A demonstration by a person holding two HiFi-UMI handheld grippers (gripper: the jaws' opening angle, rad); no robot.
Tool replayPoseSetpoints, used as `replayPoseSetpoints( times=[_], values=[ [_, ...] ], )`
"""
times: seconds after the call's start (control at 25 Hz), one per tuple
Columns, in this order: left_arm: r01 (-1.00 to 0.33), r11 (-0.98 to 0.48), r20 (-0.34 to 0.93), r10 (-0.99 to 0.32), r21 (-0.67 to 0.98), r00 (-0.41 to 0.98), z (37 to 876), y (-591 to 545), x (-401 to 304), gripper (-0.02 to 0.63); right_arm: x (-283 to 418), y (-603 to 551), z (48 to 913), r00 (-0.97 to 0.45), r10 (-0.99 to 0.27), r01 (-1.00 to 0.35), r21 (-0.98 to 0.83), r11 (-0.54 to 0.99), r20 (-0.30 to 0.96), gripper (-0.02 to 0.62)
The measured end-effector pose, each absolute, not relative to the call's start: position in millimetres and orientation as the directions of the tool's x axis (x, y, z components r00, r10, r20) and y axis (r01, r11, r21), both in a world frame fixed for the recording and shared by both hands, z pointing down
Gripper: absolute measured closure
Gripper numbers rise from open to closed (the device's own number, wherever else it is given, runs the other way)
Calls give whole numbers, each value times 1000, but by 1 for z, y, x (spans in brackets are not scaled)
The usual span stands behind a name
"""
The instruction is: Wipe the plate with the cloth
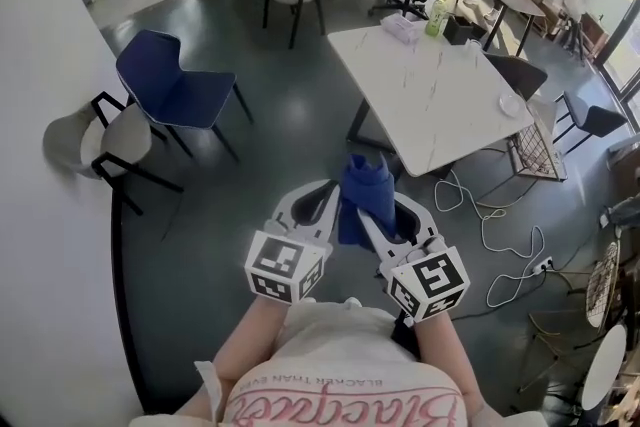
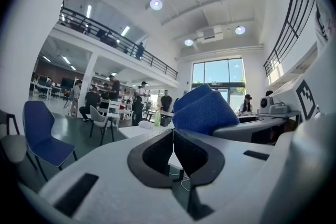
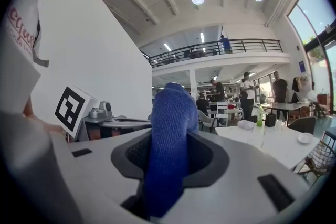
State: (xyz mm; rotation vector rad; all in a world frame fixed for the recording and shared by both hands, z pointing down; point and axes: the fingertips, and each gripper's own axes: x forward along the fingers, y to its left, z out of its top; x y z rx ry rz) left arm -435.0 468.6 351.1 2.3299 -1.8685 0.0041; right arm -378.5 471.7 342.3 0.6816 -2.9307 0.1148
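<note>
A blue cloth (image 1: 365, 193) stands bunched up between the jaws of my right gripper (image 1: 380, 210), which is shut on it. The right gripper view shows the cloth (image 3: 169, 139) filling the gap between the pads. Close beside it on the left is my left gripper (image 1: 326, 193), shut with nothing in it; its jaws meet in a thin line (image 2: 172, 139). Both are held in the air above the dark floor, short of the white table (image 1: 430, 95). A small white plate (image 1: 511, 104) lies near the table's right edge, also seen in the right gripper view (image 3: 304, 138).
A green bottle (image 1: 436, 16), a tissue pack (image 1: 401, 27) and a black box (image 1: 462, 29) stand at the table's far end. A blue chair (image 1: 175, 83) and a grey chair (image 1: 92, 141) are to the left by the white wall. Cables (image 1: 500, 240) and a wire basket (image 1: 535, 151) lie right.
</note>
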Motion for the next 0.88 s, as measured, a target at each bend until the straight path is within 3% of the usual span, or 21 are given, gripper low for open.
replayPoseSetpoints(
  times=[0.88],
  values=[
    [-939,-328,118,-933,105,339,360,403,-311,601,-249,412,355,-818,-560,-573,-93,814,135,465]
  ],
)
